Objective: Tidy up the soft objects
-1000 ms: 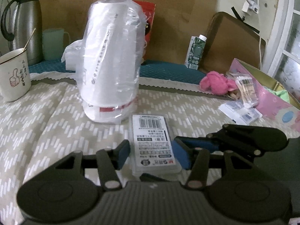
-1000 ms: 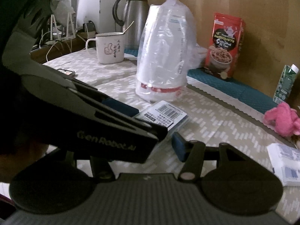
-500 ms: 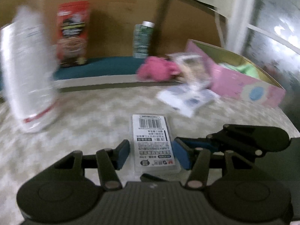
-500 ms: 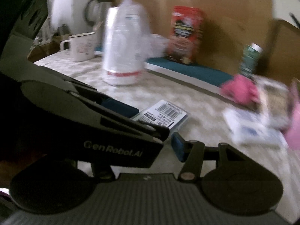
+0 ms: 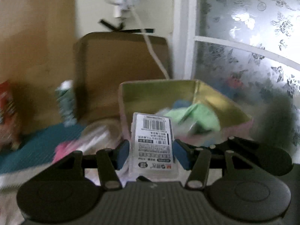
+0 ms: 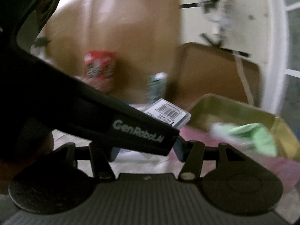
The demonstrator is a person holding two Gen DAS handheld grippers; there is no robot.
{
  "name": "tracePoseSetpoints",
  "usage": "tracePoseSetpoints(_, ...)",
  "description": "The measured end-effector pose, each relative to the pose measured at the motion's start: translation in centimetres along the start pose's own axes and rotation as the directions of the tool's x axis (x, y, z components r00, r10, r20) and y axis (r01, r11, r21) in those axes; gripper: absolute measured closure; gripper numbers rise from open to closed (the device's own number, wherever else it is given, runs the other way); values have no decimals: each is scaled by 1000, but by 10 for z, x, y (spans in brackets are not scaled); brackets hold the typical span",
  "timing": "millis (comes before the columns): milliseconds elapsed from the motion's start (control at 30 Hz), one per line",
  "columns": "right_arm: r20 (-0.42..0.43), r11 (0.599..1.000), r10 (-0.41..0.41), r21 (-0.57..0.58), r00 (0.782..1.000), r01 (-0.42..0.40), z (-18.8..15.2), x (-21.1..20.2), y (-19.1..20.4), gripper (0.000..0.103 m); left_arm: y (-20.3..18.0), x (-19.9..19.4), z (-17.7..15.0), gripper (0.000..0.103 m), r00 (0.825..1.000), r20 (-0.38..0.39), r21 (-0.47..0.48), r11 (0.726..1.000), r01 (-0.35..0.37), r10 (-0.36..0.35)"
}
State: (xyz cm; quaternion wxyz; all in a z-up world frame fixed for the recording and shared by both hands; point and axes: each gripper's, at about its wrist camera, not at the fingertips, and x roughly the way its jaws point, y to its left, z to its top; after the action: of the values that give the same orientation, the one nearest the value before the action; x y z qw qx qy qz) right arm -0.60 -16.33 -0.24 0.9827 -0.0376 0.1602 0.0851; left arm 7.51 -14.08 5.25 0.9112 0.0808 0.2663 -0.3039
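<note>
My left gripper (image 5: 152, 152) is shut on a flat clear pack with a white barcode label (image 5: 152, 143) and holds it up in the air, just short of the near wall of a pink box with a gold inside (image 5: 165, 91). The box holds a green cloth (image 5: 198, 116). In the right wrist view the same pack (image 6: 168, 113) shows beyond the left gripper's black body, left of the box (image 6: 234, 108) and the green cloth (image 6: 251, 135). My right gripper (image 6: 146, 151) is open and empty, partly hidden behind the left gripper.
A pink soft thing (image 5: 63, 150) and a clear wrapped packet (image 5: 97, 136) lie left of the box. A green carton (image 5: 65, 103) stands on a teal mat (image 5: 33, 142). A red box (image 6: 99, 67) stands by brown cardboard (image 5: 120, 63). A window is at the right.
My left gripper has swung right and lifted with the pack, from near the white wrapped roll to in front of the pink box. The right gripper has swung right alongside it.
</note>
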Motion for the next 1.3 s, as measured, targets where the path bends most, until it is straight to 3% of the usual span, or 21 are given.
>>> tracePoseSetpoints(167, -20, 996, -56, 67, 998, 57, 9, 26, -59, 42, -14, 56, 26, 50, 999, -18, 15, 999, 36, -35)
tracePoseSetpoints(267, -55, 991, -66, 115, 996, 72, 7, 43, -86, 42, -15, 80, 32, 40, 998, -65, 9, 1000, 23, -22)
tracePoseSetpoints(333, -71, 986, -75, 142, 995, 84, 9, 51, -93, 40, -7, 77, 31, 39, 999, -53, 0, 1000, 8, -8)
tracePoseSetpoints(433, -21, 977, -97, 188, 995, 100, 6, 40, -93, 34, 27, 55, 29, 39, 1000, 5, -60, 998, -1, 1)
tracePoseSetpoints(467, -4, 974, -92, 209, 996, 91, 4, 34, -92, 34, 43, 44, 26, 39, 999, 29, -94, 995, -13, 16)
tracePoseSetpoints(567, 36, 966, 50, 251, 998, -57, -2, 17, -80, 41, 91, 22, 9, 39, 997, 47, -189, 981, -55, 65)
tracePoseSetpoints(667, -20, 942, 229, 255, 973, -216, -7, 26, -52, 48, 128, 24, -3, 39, 993, -7, -252, 960, -119, 121)
tracePoseSetpoints(767, -115, 948, 235, 247, 965, -201, -11, 56, -32, 48, 153, 29, -11, 36, 996, -29, -337, 937, -90, 85)
tracePoseSetpoints(833, -163, 938, 253, 284, 954, -201, -10, 77, -24, 47, 161, 36, -15, 24, 995, -31, -353, 930, -104, 99)
tracePoseSetpoints(900, -192, 930, 263, 312, 945, -195, -8, 94, -19, 47, 166, 43, -19, 24, 994, -42, -355, 929, -110, 101)
tracePoseSetpoints(1033, -228, 953, 226, 253, 947, -167, 1, 123, 2, 44, 181, 42, -29, 26, 993, -46, -374, 920, -118, 109)
tracePoseSetpoints(1133, -239, 954, 241, 236, 940, -185, 7, 137, 11, 44, 201, 31, -37, 26, 986, -46, -401, 901, -166, 161)
tracePoseSetpoints(1300, -255, 941, 324, 183, 911, -283, 16, 152, 54, 44, 234, 1, -53, 25, 966, -47, -466, 850, -245, 252)
